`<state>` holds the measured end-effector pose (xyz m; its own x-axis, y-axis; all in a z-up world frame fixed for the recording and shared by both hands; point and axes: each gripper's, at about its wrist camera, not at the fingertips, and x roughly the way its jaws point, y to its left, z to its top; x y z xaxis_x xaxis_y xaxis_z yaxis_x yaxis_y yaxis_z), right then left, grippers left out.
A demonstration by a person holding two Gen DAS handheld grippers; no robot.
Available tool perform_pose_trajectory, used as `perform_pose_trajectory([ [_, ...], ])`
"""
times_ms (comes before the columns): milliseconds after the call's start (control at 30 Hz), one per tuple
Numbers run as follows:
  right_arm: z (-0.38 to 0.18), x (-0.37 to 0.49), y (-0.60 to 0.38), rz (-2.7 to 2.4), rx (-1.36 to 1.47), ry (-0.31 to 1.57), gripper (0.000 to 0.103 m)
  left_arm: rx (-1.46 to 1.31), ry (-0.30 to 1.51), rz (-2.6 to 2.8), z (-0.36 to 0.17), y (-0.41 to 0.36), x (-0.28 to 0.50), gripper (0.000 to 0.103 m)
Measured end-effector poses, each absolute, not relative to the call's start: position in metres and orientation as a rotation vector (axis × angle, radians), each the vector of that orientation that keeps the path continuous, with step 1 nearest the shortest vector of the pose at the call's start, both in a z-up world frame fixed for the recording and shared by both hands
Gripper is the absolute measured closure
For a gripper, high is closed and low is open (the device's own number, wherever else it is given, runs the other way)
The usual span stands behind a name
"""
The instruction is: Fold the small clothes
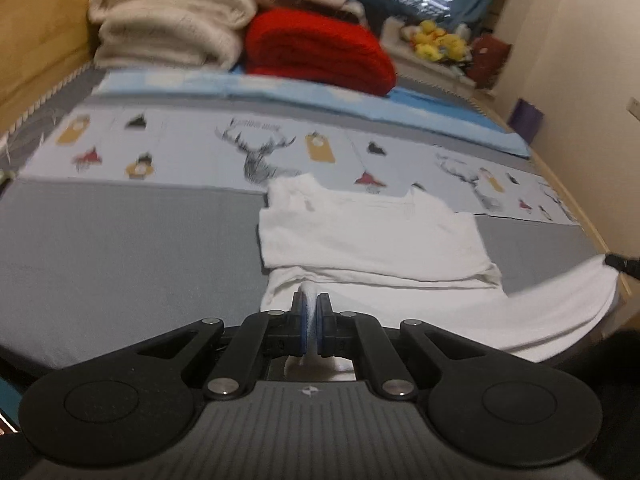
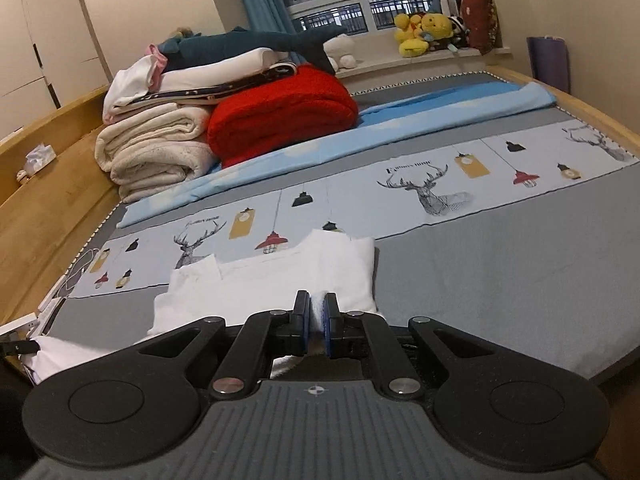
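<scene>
A small white T-shirt (image 1: 372, 236) lies on the grey bed, its sleeves folded in, collar toward the deer-print strip. My left gripper (image 1: 310, 312) is shut on a pinch of its near hem at one corner. My right gripper (image 2: 317, 318) is shut on the hem at the other corner of the shirt (image 2: 288, 280). The hem is lifted a little off the bed and hangs between the two grippers. The right gripper's tip also shows at the right edge of the left wrist view (image 1: 622, 262), and the left gripper's tip shows at the left edge of the right wrist view (image 2: 18, 347).
A red folded blanket (image 2: 280, 116) and a stack of cream blankets (image 2: 156, 152) sit at the far side of the bed. A light blue sheet (image 2: 360, 128) lies folded across it. A wooden bed frame (image 2: 52, 184) runs along the side. Plush toys (image 2: 424, 32) sit on the windowsill.
</scene>
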<state>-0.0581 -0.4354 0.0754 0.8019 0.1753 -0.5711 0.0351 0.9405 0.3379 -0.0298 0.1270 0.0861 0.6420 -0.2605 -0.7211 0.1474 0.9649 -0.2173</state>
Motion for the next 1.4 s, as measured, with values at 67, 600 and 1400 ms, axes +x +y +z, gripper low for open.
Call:
perform_pose_trajectory([
  [67, 0.064, -0.044, -0.438, 0.055, 0.353, 0.662, 0.098, -0.182, 0.872, -0.227, 0.075, 0.129, -0.004, 0.099],
  [600, -0.033, 0.139, -0.439, -0.02, 0.27, 0.842, 0.098, -0.146, 1.029, -0.17, -0.029, 0.135, 0.173, 0.099],
  [1400, -0.072, 0.182, -0.437, -0.104, 0.265, 0.99, 0.087, -0.195, 1.084, -0.136, -0.048, 0.13, 0.207, 0.068],
])
